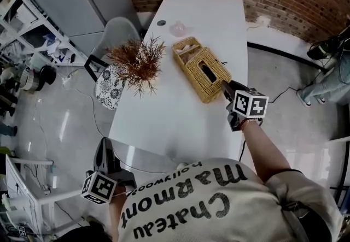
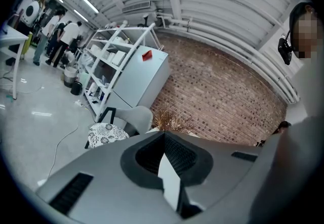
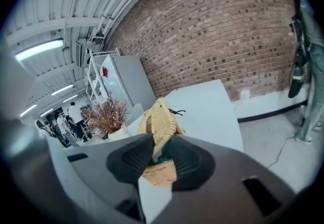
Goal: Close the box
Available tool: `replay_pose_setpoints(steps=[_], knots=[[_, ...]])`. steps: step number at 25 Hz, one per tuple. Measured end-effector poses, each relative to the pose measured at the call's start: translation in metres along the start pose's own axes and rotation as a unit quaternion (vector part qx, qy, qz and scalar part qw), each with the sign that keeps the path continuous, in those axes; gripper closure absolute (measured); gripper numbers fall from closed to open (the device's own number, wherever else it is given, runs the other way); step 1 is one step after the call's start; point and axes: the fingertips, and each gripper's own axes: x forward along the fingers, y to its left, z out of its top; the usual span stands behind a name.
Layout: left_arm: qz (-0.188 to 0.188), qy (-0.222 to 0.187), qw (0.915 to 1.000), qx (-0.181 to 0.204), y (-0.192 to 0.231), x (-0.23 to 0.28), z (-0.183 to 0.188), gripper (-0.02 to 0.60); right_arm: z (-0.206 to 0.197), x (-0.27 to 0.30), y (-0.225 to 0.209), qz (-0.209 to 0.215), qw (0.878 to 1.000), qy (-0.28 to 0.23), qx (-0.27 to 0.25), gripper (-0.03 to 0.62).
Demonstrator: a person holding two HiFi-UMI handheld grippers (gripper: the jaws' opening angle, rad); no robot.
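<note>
Wicker fills the gap of the right gripper (image 3: 161, 143). Its jaws stand partly apart with a raised edge of the woven box (image 3: 159, 117) between them. The weave lies against the pad at the view's left and a dark slit shows at the other pad, so nothing is clamped. In the head view this right gripper (image 1: 226, 88) meets the box (image 1: 201, 69) at its nearest corner. The box lies slantwise beside the right edge of the table (image 1: 175, 121), about halfway along it, with an oblong slot in its upper face. The left gripper (image 2: 163, 139) has its jaws closed together on nothing. In the head view the left gripper (image 1: 104, 151) hangs off the table's near left corner, apart from everything on it. A dried plant (image 1: 139, 60) stands at the left edge. The person's shirt (image 1: 219, 202) reads, upside down, "Chateau Marmont", with "hollywood" in smaller letters.
</note>
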Motion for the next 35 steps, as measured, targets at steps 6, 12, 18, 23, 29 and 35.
replay_pose_setpoints(steps=[6,12,18,23,29,35], knots=[[0.003,0.0,1.0,-0.003,0.003,-0.002,-0.001,0.581,-0.003,0.004,-0.004,0.0,1.0,0.003,0.019,0.485],[0.006,0.002,1.0,-0.004,0.004,-0.002,-0.003,0.581,-0.006,0.007,-0.008,0.0,0.999,0.006,0.038,0.484],[0.009,0.001,1.0,-0.003,0.003,-0.002,-0.002,0.581,-0.008,0.008,-0.011,0.001,0.999,0.007,0.05,0.482],[0.011,0.002,0.9999,-0.005,0.0,-0.003,-0.003,0.581,-0.011,0.009,-0.015,0.001,0.998,0.008,0.066,0.48],[0.018,0.005,0.9998,-0.005,-0.002,-0.005,-0.003,0.581,-0.014,0.01,-0.017,0.002,0.996,0.009,0.083,0.479],[0.017,0.002,0.9998,-0.005,-0.001,-0.006,-0.005,0.581,-0.017,0.013,-0.02,0.003,0.995,0.01,0.099,0.477]])
